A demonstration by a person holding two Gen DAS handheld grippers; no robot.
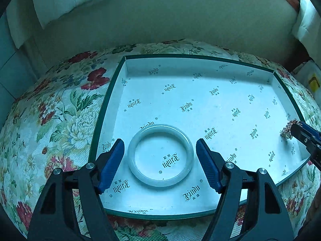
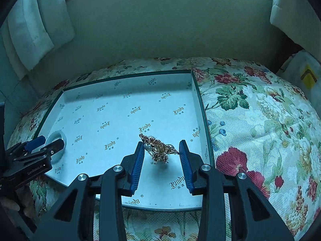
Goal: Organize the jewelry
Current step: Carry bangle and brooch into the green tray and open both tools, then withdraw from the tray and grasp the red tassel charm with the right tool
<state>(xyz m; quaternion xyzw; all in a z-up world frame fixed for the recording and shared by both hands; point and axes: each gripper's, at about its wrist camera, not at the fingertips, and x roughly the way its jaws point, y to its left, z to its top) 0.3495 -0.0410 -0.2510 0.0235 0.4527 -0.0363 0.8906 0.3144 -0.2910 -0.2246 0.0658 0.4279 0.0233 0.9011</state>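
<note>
Two pieces, bangle (image 1: 160, 155) and chain (image 2: 159, 149), each lie between spread fingers (image 1: 112, 160).

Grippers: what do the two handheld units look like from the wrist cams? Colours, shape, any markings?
Both match: the left gripper and right gripper have angular black fingers with triangular cut-outs and round silver pivot bolts. Each finger ends in a ribbed blue pad. In the right wrist view, the left unit's black body carries white lettering that looks like "GenRobot.AI".

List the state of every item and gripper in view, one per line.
Box tray: open, lying flat on the floral cloth.
Jade bangle: flat in the tray, not gripped.
Gold pearl chain: bunched in a heap, in the tray.
Left gripper: open, straddling the bangle.
Right gripper: open around the chain.
</note>
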